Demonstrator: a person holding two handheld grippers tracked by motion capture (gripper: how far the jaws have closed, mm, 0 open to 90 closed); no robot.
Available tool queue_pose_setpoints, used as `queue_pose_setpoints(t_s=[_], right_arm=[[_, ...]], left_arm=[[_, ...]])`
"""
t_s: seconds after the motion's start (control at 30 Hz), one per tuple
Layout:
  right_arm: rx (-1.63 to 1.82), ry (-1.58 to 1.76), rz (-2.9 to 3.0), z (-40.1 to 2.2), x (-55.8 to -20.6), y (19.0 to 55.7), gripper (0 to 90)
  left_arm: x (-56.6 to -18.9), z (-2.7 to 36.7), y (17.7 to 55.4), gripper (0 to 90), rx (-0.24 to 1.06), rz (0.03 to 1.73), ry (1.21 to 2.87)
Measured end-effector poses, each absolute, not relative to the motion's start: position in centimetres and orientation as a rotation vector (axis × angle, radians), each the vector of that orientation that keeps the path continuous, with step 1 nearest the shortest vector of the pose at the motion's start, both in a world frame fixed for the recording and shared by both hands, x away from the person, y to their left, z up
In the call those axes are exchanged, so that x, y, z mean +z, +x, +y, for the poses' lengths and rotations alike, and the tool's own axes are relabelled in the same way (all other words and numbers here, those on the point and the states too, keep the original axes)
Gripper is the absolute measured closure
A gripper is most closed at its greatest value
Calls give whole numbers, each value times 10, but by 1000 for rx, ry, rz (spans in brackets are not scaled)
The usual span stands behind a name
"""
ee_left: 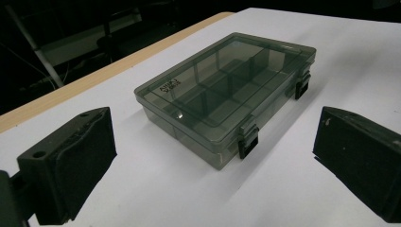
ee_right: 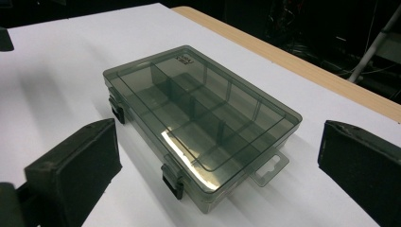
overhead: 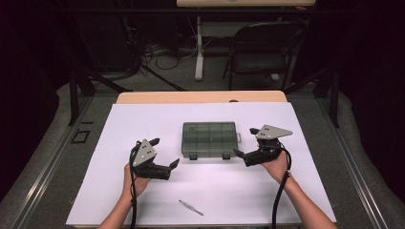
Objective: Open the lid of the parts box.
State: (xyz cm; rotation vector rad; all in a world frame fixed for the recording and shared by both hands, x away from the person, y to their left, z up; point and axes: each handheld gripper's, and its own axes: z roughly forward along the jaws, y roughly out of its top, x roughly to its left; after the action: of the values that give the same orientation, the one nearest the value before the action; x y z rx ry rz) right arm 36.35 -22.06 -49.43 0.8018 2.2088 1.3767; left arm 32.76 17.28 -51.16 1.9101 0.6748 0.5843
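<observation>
A smoky grey plastic organiser box (overhead: 209, 139) with a closed lid, inner dividers and two dark latches on its near side lies mid-table. In the left gripper view the box (ee_left: 227, 92) sits ahead of the wide-apart jaws; in the right gripper view the box (ee_right: 201, 118) lies just ahead too, its hang tab toward the right jaw. My left gripper (overhead: 166, 152) hovers open to the box's left front, empty. At the box's right front corner my right gripper (overhead: 246, 141) stands open and empty.
A small metal tool like tweezers (overhead: 191, 208) lies near the front edge of the white table sheet (overhead: 143, 119). Bare wood table edge (overhead: 200, 97) shows at the back. A folding chair (overhead: 262, 47) and cables stand on the floor beyond.
</observation>
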Motion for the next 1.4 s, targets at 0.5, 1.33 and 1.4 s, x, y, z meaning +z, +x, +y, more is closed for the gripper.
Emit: queue_pose_setpoints(t_s=[0.5,1.33,1.4], right_arm=[[1298,804,2313,-214,-496,387,0],[1183,799,2438,-208,-508,396,0],[1181,799,2446,-207,-510,396,0]], left_arm=[[-511,161,347,0,551,662,1951],[-524,141,378,0,493,649,2080],[-526,142,379,0,492,655,2084]])
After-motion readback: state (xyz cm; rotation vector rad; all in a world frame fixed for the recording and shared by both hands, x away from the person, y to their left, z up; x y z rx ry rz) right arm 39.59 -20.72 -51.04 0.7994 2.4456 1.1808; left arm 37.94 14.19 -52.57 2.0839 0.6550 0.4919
